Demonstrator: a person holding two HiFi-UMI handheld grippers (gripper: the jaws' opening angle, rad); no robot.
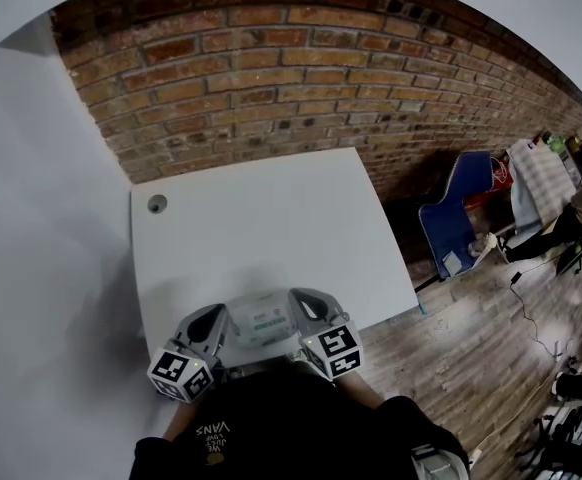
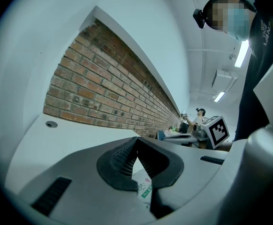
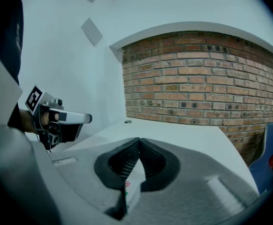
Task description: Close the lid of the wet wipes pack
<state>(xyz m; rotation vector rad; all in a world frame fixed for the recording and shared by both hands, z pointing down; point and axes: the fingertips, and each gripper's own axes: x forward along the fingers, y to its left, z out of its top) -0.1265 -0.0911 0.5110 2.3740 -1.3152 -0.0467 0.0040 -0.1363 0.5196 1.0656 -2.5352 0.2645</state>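
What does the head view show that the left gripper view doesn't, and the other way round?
Only the head view: the whole wet wipes pack between the left gripper and right gripper, and the wooden floor. Only the left gripper view: that gripper's tongs closed on the pack's printed edge, and ceiling lights. Both: the white table, the brick wall, the right gripper's marker cube.
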